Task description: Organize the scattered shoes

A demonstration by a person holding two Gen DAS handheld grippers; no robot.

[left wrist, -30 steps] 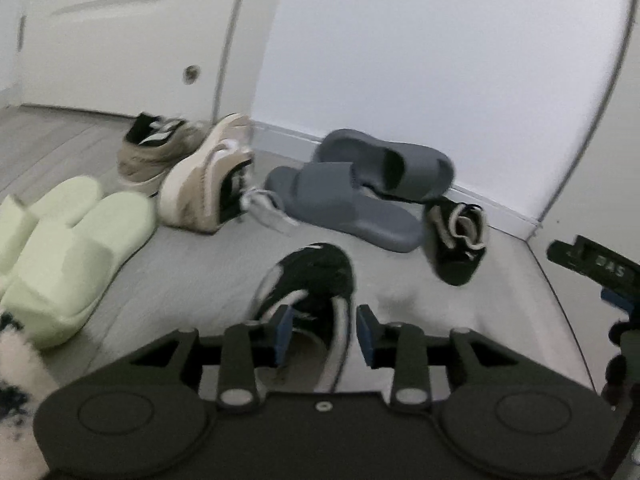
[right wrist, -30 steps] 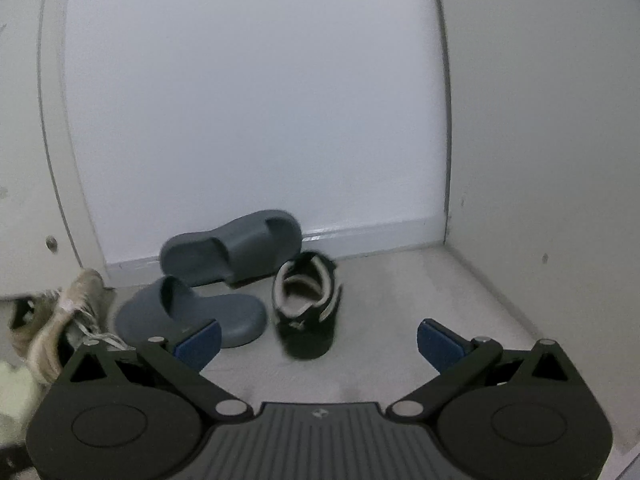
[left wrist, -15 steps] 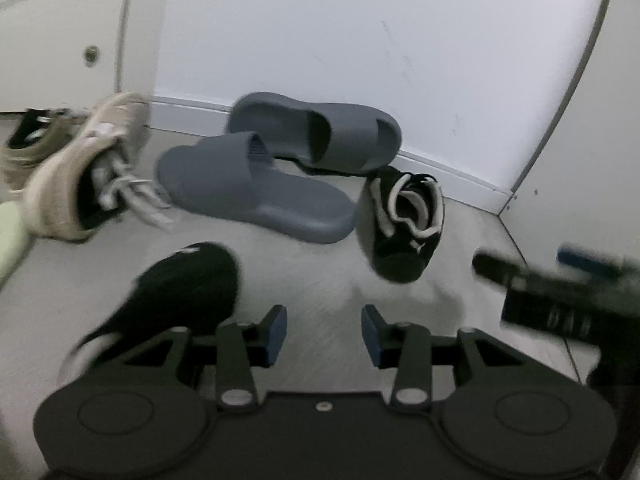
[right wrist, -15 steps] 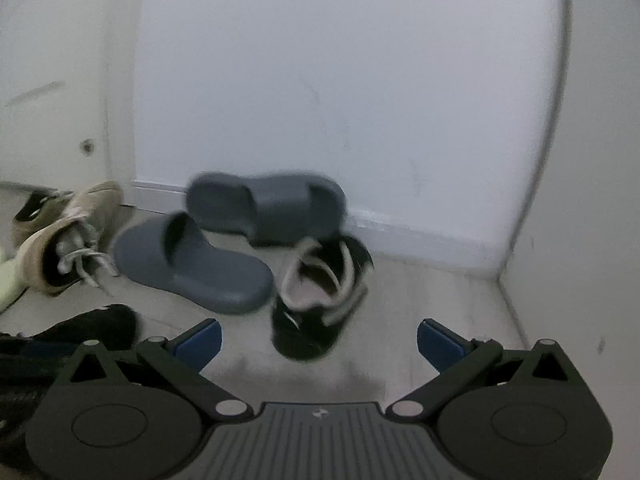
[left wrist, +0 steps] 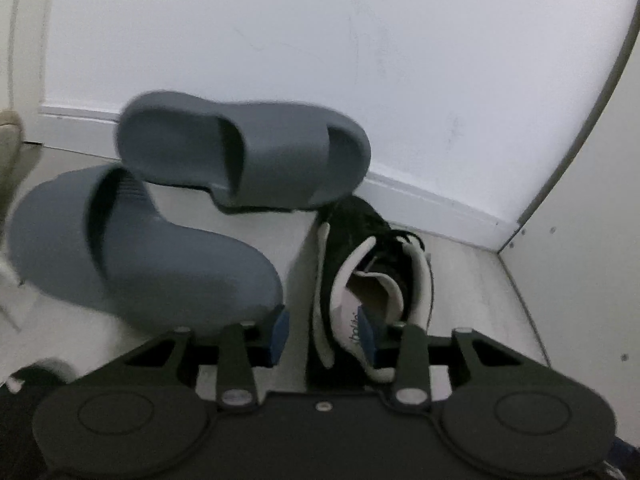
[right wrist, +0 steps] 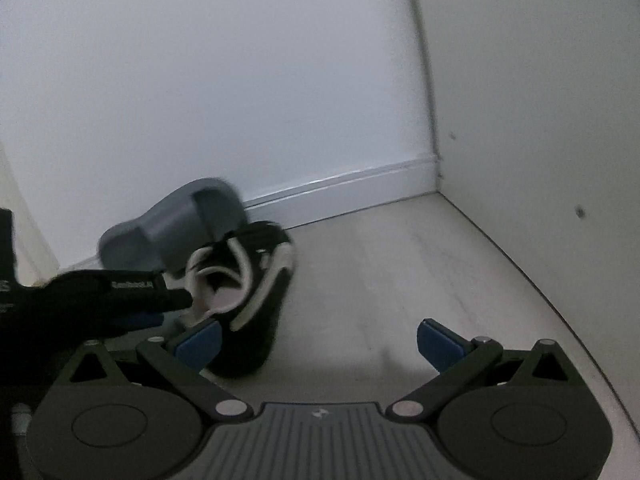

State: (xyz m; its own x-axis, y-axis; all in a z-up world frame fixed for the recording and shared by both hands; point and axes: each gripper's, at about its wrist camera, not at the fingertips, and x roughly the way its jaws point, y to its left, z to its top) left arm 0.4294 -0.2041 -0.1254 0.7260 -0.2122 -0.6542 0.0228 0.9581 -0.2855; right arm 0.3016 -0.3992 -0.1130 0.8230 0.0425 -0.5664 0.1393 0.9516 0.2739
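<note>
The left gripper (left wrist: 322, 334) is seen low over the floor (left wrist: 472, 280) with its jaws partly spread, the gap between the blue pads being moderate. Its right pad is set inside the heel opening of a black sneaker (left wrist: 372, 264), against the cream lining, while its left pad stands outside the shoe's side wall, beside the toe of the nearer grey slide sandal (left wrist: 132, 248). The heel-side wall of the sneaker is thus straddled, but a firm pinch cannot be confirmed. A second grey slide sandal (left wrist: 248, 156) is propped just behind, close to the white baseboard (left wrist: 432, 200) and touching the sneaker's toe end. A beige shoe (left wrist: 10, 148) is cut by the left edge, and a dark, blurred shoe (left wrist: 24, 384) sits at the lower left.

From the right wrist view, the left gripper (right wrist: 120, 296) is shown from the side, reaching into the sneaker's (right wrist: 256, 304) opening; only one slide sandal (right wrist: 176, 224) is visible behind it. The right gripper (right wrist: 318, 344) has its jaws spread wide and nothing is held; its left pad lies just beside the sneaker's heel, its right pad over bare floor (right wrist: 400, 264). The room corner (right wrist: 436, 176) is shown fully only in this view.
</note>
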